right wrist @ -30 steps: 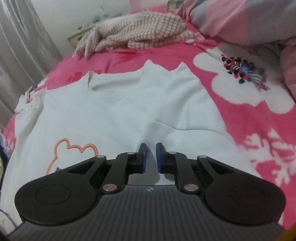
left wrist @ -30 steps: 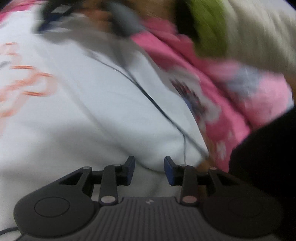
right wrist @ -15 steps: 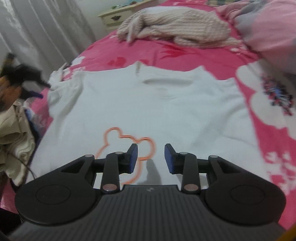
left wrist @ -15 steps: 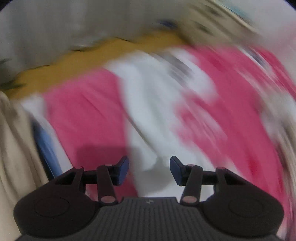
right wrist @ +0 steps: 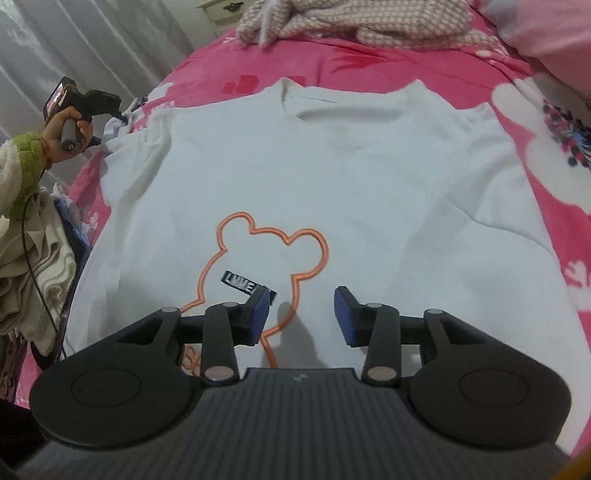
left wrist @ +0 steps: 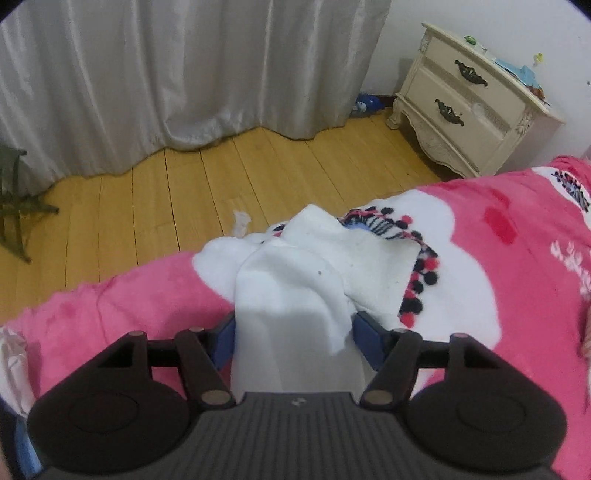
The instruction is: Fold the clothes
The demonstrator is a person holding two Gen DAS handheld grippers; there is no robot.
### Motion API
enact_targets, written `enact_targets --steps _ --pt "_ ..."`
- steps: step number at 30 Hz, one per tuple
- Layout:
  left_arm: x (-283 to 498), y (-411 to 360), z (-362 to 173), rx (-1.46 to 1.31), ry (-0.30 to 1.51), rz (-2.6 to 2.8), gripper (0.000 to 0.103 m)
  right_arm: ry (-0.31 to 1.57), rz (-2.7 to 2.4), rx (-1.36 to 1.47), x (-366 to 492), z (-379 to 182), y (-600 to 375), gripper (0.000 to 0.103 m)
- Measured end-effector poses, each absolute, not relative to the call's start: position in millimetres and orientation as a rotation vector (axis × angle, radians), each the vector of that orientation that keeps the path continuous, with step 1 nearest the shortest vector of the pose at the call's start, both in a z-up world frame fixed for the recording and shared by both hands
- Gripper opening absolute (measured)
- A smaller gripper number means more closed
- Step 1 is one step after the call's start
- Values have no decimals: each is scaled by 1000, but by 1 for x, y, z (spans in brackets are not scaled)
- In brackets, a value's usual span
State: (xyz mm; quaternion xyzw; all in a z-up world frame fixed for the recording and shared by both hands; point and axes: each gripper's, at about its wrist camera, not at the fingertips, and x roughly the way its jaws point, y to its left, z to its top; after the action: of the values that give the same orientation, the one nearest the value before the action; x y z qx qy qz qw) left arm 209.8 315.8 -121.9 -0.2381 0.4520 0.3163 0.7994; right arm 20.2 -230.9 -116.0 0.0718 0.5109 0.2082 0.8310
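Zero folds were in so far, judging by the layout: the white sweatshirt (right wrist: 332,177) lay flat and face up on the pink bedspread (right wrist: 229,74), collar toward the far end, orange bear outline (right wrist: 266,258) fully showing, body spread full width.

Right gripper (right wrist: 301,317) hovered over the lower chest, jaws parted with nothing between them; they'd just been opening. No grip on the cloth.

Left gripper (left wrist: 293,338) was out at the bed's edge by the wooden floor (left wrist: 184,192), with the white sleeve (left wrist: 291,295) lying between its blue pads. Jaws had just been opening too. Can't tell whether the pads were pressing the sleeve or only flanking it; the fabric looked loose, so probably released or not yet pinched. In the right wrist view the person's hand (right wrist: 70,129) held that gripper at the sweatshirt's left shoulder.

Remaining, as I read it: both sleeves in, then body folds. A checked garment (right wrist: 351,22) sat bunched up further along the bed, also unfolded.
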Motion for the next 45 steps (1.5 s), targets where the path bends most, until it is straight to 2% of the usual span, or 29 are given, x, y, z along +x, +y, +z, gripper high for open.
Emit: enact_targets --steps 2,4,7,12,17,20,21,22,23,24,25,28,32,38,42,45 --pt "213 312 -119 -470 958 677 33 1088 427 158 19 -117 -234 39" --pt "214 310 -110 -462 949 668 12 1082 421 163 17 -115 -235 39" --pt "206 302 -85 -467 920 625 8 1062 420 157 13 -110 -236 39" --pt "160 264 -10 -427 829 419 8 1025 428 154 5 -99 -237 39" --pt "56 186 76 -395 649 52 9 956 416 176 -10 -77 -243 39" --pt "-4 125 94 -383 637 -192 10 920 404 186 -23 -62 -247 39" --pt "-21 103 92 -364 652 -284 11 906 399 189 -28 -58 -249 39" --pt "-36 83 87 -331 669 -373 18 894 393 192 -33 -53 -251 39" --pt "-51 61 77 -281 686 -474 32 882 387 198 -37 -50 -254 39" --pt "-66 39 64 -214 705 -566 38 872 381 207 -41 -48 -257 39" --pt "-81 18 46 -136 736 -634 49 867 371 219 -45 -47 -260 40" --pt "-113 -25 -13 54 918 -748 48 882 331 295 -53 -56 -273 41" --pt "-123 -22 -55 63 1088 -739 45 918 311 402 -58 -72 -287 41" --pt "-78 22 -57 -31 1034 -511 50 961 429 362 -51 -78 -277 43" --pt "-40 49 -74 -204 1116 -394 50 975 486 285 -33 -82 -259 45" --pt "-32 67 -87 -261 1142 -342 49 959 608 110 -15 -82 -235 47"
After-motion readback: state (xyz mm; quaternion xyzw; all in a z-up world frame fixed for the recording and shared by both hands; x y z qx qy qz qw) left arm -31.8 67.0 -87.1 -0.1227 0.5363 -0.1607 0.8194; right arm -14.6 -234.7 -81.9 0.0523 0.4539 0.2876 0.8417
